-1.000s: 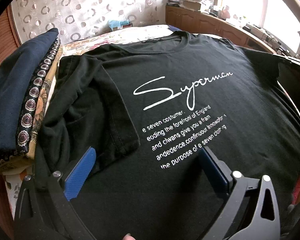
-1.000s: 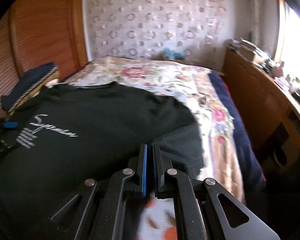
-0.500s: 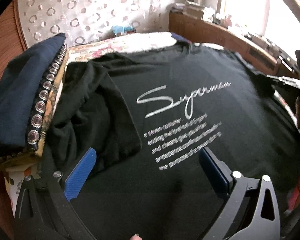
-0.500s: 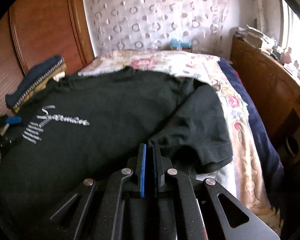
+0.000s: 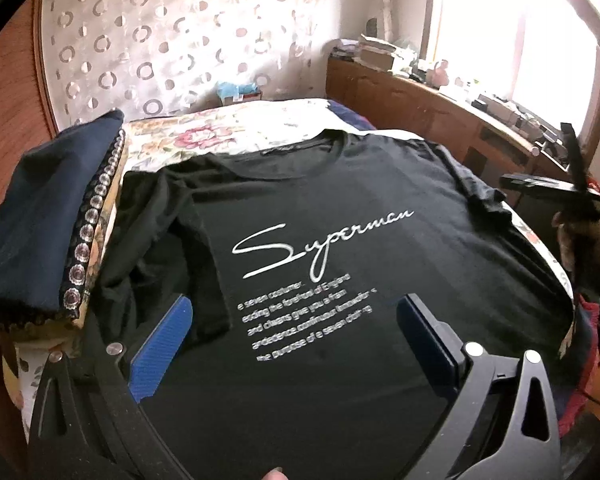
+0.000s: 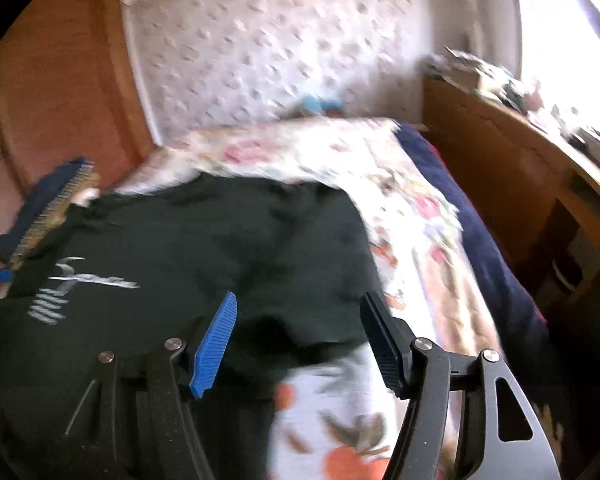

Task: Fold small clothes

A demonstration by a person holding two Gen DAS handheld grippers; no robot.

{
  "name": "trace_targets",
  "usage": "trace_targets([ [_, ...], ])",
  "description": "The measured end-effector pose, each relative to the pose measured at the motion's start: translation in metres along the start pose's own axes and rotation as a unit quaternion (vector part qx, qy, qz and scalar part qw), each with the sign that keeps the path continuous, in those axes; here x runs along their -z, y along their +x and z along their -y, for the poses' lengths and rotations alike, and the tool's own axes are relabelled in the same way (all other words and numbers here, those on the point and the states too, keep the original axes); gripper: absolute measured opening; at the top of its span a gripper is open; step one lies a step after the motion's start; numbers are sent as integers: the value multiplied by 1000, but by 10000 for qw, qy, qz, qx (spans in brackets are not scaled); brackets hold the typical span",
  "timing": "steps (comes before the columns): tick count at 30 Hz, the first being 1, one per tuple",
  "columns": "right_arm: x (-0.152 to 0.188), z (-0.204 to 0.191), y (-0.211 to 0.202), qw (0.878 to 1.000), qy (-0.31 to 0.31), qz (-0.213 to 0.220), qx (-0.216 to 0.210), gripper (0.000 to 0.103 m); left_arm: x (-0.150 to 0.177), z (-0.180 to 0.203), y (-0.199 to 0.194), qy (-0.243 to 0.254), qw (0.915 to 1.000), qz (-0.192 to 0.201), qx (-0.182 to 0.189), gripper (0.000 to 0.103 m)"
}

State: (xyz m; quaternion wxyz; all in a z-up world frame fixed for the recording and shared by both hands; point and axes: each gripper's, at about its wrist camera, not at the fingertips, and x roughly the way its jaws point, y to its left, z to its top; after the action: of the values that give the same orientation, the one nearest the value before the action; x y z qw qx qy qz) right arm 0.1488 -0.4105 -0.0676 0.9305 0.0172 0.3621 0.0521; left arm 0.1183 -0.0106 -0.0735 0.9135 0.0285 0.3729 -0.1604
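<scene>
here, a black t-shirt (image 5: 340, 280) lies face up across a floral bedspread (image 6: 404, 216), its white printed lettering (image 5: 320, 240) turned toward the foot of the bed. the sleeve on the left side is already folded inward over the body, so the side folds appear to be the step in hand, with the opposite side yet to come over. the left gripper (image 5: 296, 336) hangs above the lower hem with its blue pads spread wide and nothing between them. the right gripper (image 6: 300, 336) hovers over the shirt's right edge, jaws likewise parted and empty; that view is smeared with motion blur, so whether the right sleeve is tucked under or merely bunched is hard to say.

the next move likely calls for the right gripper to pinch that right edge near the shoulder and carry it across toward the lettering, while the left pins or lifts the hem to keep the fabric from dragging.

on the left, a stack of folded dark clothes (image 5: 48, 216) sits just beside the shirt, crowding that edge. on the right, bare bedspread runs beyond the shirt before the mattress drops off toward a wooden cabinet (image 6: 532, 200), leaving some room to swing there. beyond the collar the bed lies open toward the wall.
</scene>
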Motion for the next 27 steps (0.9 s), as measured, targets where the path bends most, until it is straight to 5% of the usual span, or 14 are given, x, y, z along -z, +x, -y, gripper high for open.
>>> trace_targets([
  [9, -6, 20, 55, 9973, 274, -661, -148, 65, 2, 13, -7, 68, 9999, 107, 50, 102],
  [14, -16, 23, 53, 9984, 61, -562, 18, 41, 3, 14, -9, 60, 9999, 130, 35, 102],
  [16, -16, 22, 50, 9982, -109, -513, 294, 13, 4, 16, -10, 51, 9999, 134, 40, 102],
  [27, -37, -3, 20, 9983, -540, -73, 211, 4, 6, -1, -22, -260, 9987, 397, -206, 102],
])
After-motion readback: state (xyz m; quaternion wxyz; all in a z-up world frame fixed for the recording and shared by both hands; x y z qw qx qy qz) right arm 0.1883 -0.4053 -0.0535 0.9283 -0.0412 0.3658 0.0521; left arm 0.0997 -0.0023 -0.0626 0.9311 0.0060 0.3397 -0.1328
